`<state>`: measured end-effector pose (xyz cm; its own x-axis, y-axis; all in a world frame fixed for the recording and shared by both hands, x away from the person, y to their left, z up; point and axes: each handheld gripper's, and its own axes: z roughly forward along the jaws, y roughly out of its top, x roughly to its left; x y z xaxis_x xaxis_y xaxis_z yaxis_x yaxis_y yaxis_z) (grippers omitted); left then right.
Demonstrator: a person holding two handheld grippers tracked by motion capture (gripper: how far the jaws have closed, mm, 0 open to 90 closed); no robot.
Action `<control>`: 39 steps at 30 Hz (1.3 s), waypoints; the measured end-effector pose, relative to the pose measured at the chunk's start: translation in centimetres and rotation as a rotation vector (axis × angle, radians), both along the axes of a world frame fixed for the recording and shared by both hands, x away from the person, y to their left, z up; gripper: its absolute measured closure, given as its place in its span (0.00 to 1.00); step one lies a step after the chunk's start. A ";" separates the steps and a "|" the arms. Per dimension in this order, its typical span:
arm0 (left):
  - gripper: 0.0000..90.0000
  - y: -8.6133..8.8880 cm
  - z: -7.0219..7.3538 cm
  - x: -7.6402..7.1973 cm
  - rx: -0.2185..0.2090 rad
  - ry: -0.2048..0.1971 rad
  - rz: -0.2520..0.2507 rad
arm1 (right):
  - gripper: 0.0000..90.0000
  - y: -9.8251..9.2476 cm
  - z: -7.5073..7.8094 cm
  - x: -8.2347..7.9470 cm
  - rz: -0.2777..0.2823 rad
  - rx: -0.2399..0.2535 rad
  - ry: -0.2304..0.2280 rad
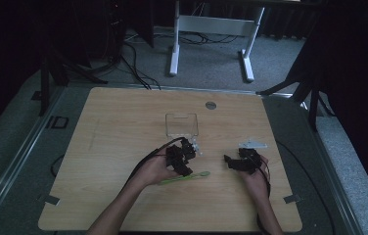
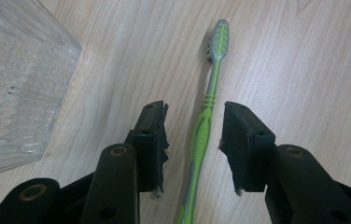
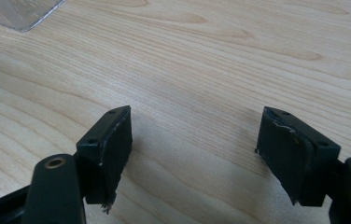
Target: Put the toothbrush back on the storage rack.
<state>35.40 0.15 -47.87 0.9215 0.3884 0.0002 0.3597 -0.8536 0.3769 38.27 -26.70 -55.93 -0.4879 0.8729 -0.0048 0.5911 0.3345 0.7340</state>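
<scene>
Toothbrush between my left jaws, not gripped yet

My left gripper has its jaws apart on each side of the green toothbrush, which lies flat on the counter; the pads are not touching it. The handle is thin and low, so I think the jaws could scrape the wood or the brush could roll and slip out. My right gripper sits apart with jaws wide and holds nothing. The clear box stands just beside the brush and looks empty.
</scene>
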 end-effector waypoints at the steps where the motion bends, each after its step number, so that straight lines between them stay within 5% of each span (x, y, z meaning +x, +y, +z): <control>1: 0.66 0.0 -0.1 0.0 0.002 0.001 0.000 | 0.29 0.0 0.0 0.0 0.000 0.000 0.000; 39: 0.71 -1.8 -1.6 0.0 0.108 0.027 -0.030 | 0.29 0.0 0.0 0.0 0.000 0.000 0.000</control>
